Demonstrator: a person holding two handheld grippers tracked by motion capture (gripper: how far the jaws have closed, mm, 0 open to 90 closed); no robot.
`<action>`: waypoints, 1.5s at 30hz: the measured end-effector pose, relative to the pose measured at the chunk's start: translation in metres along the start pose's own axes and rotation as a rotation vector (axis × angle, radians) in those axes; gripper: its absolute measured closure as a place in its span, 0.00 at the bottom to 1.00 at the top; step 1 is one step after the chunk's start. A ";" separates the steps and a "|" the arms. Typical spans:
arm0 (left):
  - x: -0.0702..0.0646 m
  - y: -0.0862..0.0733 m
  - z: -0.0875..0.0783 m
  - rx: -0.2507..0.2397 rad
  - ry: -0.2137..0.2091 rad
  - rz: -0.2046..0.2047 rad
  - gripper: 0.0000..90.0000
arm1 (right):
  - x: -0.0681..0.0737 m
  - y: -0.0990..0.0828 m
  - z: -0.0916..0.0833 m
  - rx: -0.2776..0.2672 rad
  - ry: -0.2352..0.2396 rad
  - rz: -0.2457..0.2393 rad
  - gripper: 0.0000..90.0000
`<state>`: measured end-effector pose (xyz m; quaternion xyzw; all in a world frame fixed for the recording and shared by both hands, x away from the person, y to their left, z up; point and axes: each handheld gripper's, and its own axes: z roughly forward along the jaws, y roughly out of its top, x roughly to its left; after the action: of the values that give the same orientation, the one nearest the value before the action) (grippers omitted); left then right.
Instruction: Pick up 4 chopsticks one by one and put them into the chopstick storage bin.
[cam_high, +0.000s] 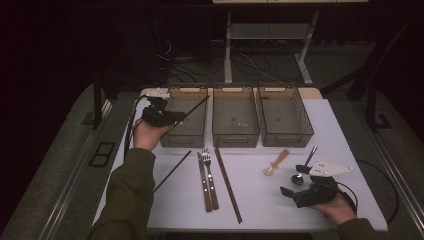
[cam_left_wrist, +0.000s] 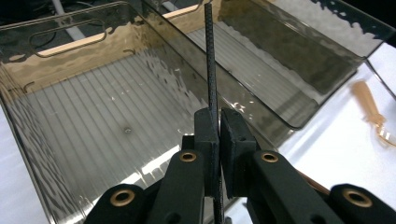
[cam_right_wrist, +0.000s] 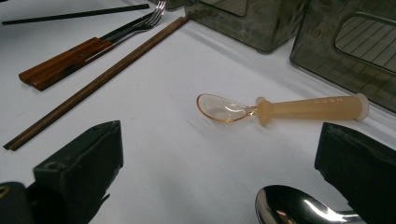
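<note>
High view: the left gripper (cam_high: 172, 117) is held over the left bin (cam_high: 187, 134) at the tabletop's far left corner, clenched on a black chopstick (cam_high: 192, 109) that slants up over the bin. A second black chopstick (cam_high: 172, 171) lies on the tabletop near the left edge. The right gripper (cam_high: 295, 181) rests near the front right corner, its jaws spread and empty.

Left gripper view: the black chopstick (cam_left_wrist: 211, 70) is pinched between the pads (cam_left_wrist: 205, 130) near its lower end, above the bin's ribbed floor (cam_left_wrist: 102, 126). The stick should be lowered until nearly level inside the walls, then released, so it is not bounced out.

Right gripper view: an amber spoon (cam_right_wrist: 280, 109) and a steel spoon (cam_right_wrist: 294, 207) lie ahead of the spread jaws, untouched.
</note>
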<state>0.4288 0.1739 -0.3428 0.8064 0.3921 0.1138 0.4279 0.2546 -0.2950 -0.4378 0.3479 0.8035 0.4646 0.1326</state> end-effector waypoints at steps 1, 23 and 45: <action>0.001 0.001 0.001 -0.001 0.002 -0.007 0.95 | 0.000 0.000 0.000 -0.001 0.000 0.000 0.01; 0.033 0.008 0.030 -0.078 0.082 -0.118 0.94 | 0.000 0.000 -0.001 -0.008 0.006 0.004 0.01; 0.043 0.008 0.053 0.003 0.199 -0.100 0.71 | 0.000 0.000 -0.002 -0.014 0.008 0.006 0.01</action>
<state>0.4894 0.1710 -0.3758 0.7711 0.4727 0.1710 0.3908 0.2533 -0.2958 -0.4369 0.3477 0.7997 0.4718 0.1304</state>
